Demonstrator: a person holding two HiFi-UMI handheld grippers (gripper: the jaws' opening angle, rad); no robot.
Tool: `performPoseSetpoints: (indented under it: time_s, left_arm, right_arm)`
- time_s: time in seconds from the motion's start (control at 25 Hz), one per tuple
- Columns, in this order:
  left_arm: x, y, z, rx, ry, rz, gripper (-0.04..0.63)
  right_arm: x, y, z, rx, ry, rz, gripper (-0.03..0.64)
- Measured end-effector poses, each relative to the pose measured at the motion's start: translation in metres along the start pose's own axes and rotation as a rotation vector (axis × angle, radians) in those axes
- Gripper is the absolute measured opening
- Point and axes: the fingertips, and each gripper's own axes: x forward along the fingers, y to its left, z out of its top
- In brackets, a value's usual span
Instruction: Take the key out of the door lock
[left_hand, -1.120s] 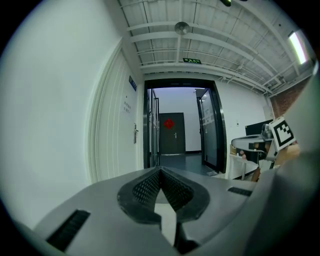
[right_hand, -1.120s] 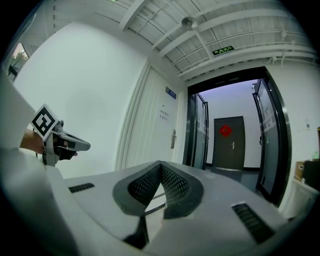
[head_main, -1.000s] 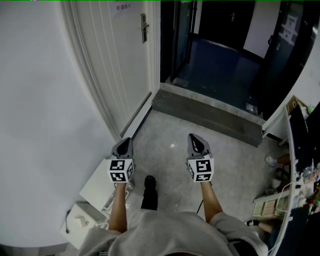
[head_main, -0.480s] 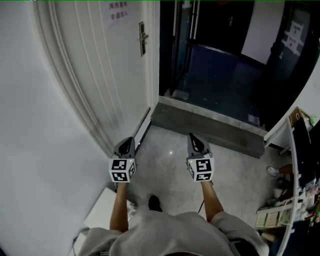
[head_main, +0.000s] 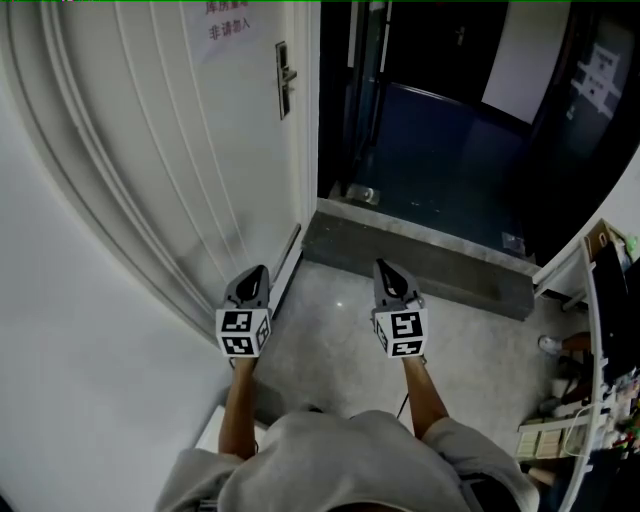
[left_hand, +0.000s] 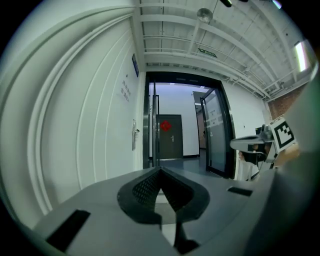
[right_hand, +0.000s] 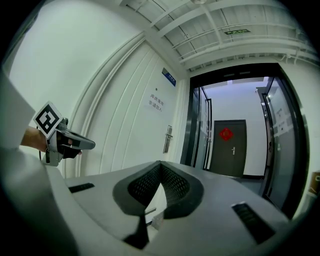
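Observation:
An open white panelled door (head_main: 200, 130) stands ahead on the left, with a metal lock plate and handle (head_main: 284, 78) near its free edge. The same lock (left_hand: 134, 135) shows small and far in the left gripper view, and the lock (right_hand: 168, 139) again in the right gripper view. No key can be made out at this distance. My left gripper (head_main: 250, 275) is shut and empty, pointing at the door's foot. My right gripper (head_main: 390, 272) is shut and empty too, beside it over the floor. In each gripper view the jaw tips meet: left gripper (left_hand: 160, 170), right gripper (right_hand: 160, 164).
A grey stone threshold (head_main: 420, 260) crosses the doorway, with a dark corridor (head_main: 440, 130) beyond. A paper notice (head_main: 225, 25) hangs on the door. A desk edge with clutter (head_main: 600, 380) lies at the right. A dark door with a red ornament (right_hand: 226, 134) stands across the corridor.
The view has advanced toward the door: the door and lock look nearer and the white box at lower left has slid out of sight. Both grippers stay shut, held side by side.

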Motion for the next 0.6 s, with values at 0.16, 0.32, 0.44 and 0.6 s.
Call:
performPoseSetpoints:
  time_s: [0.16,0.32,0.44,0.6]
  left_arm:
    - [0.028,0.005,-0.007,0.002,0.013,-0.021,0.017]
    - [0.050,0.000,-0.016,0.007,0.039,-0.040,0.017]
    - [0.070,0.000,-0.021,0.009,0.051,-0.042,0.016]
    - [0.107,0.002,-0.026,0.012,0.061,-0.036,0.017]
  right_arm:
    - [0.021,-0.009,-0.015,0.006,0.018,-0.012,0.023]
    - [0.034,-0.023,-0.030,0.021,0.040,-0.020,0.023]
    - [0.049,-0.034,-0.038,0.030,0.042,-0.018,0.023]
    - [0.078,-0.054,-0.056,0.043,0.053,-0.012,0.023]
